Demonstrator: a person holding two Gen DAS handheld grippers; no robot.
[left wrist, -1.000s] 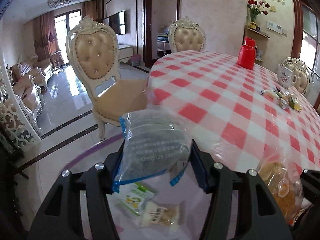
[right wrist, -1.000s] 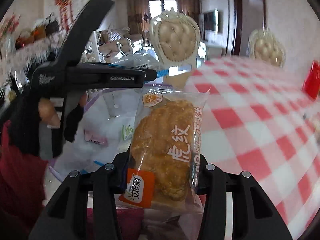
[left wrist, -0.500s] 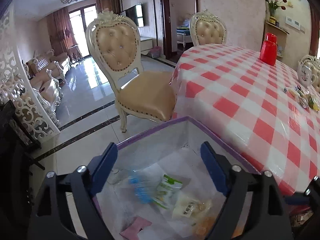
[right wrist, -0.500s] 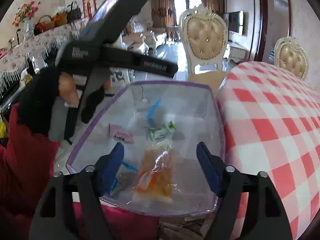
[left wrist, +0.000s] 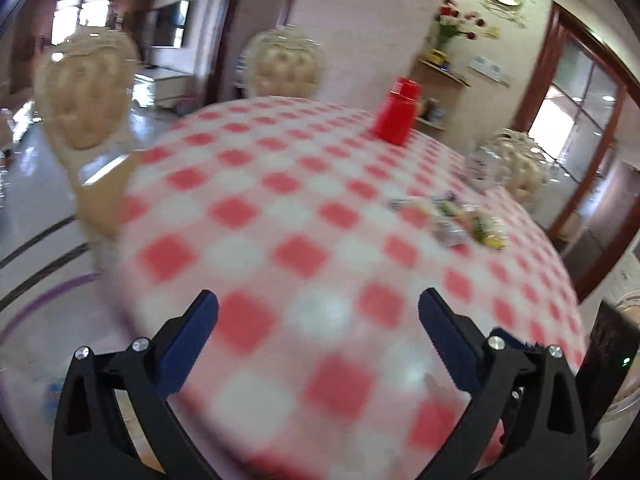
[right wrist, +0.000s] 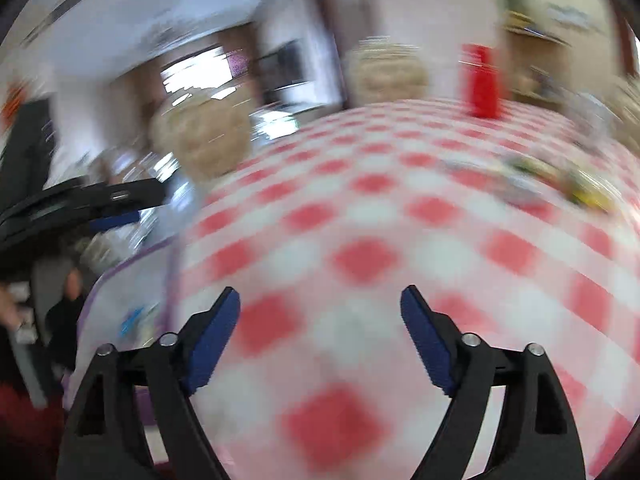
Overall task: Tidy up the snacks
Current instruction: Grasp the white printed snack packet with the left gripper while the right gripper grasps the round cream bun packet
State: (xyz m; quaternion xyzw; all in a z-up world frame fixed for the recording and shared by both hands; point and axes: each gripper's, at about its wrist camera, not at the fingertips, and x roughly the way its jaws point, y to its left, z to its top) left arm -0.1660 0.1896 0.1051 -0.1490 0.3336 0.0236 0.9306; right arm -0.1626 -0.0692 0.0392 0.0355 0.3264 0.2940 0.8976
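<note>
Both views are smeared by motion blur. The round bench (left wrist: 320, 208) under its red-and-white check cloth fills most of each, its near edge cut off by the frame. Only a purple-rimmed corner of the clear bin (right wrist: 120, 304) shows, at the left of the right wrist view, with a blue scrap inside too blurred to name. The loose snacks (left wrist: 460, 220) lie in a small heap on the far right of the bench, individual packets impossible to tell apart. A red jug (left wrist: 398, 112) stands beyond them.

A second ago each tool held a packet over the bin; now both packets are gone from between the fingers and the cameras face the bench.

The left gripper (left wrist: 318, 312) and right gripper (right wrist: 320, 308) both point down over the cloth, jaws wide apart after just opening, with nothing between them.
</note>
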